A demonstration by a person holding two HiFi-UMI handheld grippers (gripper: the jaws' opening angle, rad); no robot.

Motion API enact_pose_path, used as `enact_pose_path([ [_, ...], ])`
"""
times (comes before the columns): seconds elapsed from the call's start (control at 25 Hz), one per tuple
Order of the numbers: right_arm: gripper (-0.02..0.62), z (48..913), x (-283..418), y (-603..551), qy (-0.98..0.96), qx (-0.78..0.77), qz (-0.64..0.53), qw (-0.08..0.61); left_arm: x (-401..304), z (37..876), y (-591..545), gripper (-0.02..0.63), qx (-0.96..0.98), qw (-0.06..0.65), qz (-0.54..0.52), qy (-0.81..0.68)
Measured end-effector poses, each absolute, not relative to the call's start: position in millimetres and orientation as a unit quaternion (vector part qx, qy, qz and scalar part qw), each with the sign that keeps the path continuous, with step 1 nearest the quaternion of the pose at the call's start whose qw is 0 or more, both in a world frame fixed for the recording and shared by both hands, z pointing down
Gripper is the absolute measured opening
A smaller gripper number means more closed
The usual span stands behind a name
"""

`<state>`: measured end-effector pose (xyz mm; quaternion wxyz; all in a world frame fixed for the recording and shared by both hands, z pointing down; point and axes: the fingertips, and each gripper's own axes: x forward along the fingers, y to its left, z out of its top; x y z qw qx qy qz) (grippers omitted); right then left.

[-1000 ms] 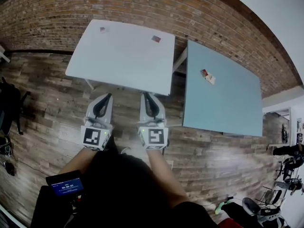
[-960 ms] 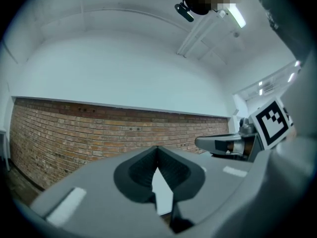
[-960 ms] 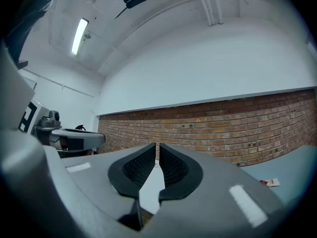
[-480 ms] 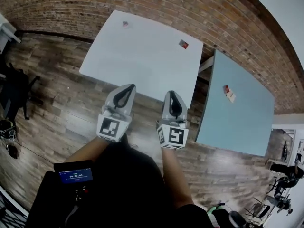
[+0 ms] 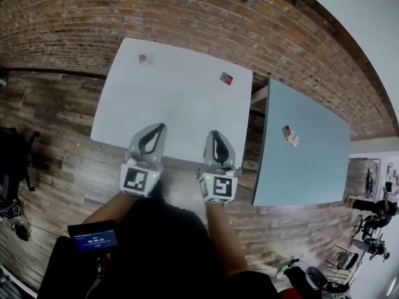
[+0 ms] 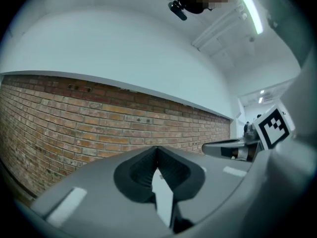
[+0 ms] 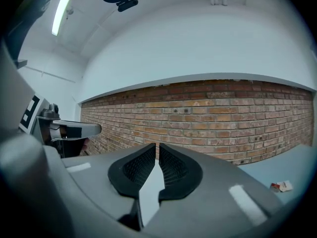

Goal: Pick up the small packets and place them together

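Screen (image 5: 93, 239): a small dark device with a lit blue display, low at the left in the head view, in front of the person's body.
Far-left packet (image 5: 143, 59): lies flat near the far left corner of the white table, well apart from both grippers.
Left gripper (image 5: 159, 128): held level over the near edge of the white table. In the left gripper view (image 6: 157, 149) its jaw tips meet, with nothing between them.
White table (image 5: 181, 114): stands against the brick wall (image 5: 206, 11) on the wooden floor (image 5: 56, 136) and bears two packets.
Right gripper (image 5: 214, 134): just beside the left one, also over the table's near edge. In the right gripper view (image 7: 156, 146) only a thin slit shows between its jaws, and they hold nothing.
Red packet (image 5: 226, 78): lies near the far right corner of the white table.
Blue-grey table (image 5: 312, 167): stands to the right of the white table, apart from it.
Packet pair (image 5: 290, 136): a red one and a pale one that appear to touch, toward the far side of the blue-grey table. They also show at the right edge of the right gripper view (image 7: 282, 186).
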<state>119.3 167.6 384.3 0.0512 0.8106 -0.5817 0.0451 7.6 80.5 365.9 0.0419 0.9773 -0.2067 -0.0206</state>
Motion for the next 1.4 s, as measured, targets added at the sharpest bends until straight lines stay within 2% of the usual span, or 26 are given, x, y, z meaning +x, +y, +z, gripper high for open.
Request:
enact_pose_path([
  [0.72,0.017,405.0,182.5,100.5,-0.580,0.808,0.071,0.074,42.6,398.8,-7.7,0.000,0.972,0.051,0.024,-0.228],
  [1.12,0.017,417.7,237.2,80.6,-0.600,0.793,0.086,0.066,108.5,384.4,-22.3,0.000,0.969,0.039,0.021,-0.243],
  [1.4,0.017,443.9,270.8,76.6,-0.593,0.793,0.121,0.071,127.6,386.6,-29.2,0.000,0.965,0.051,0.024,-0.255],
])
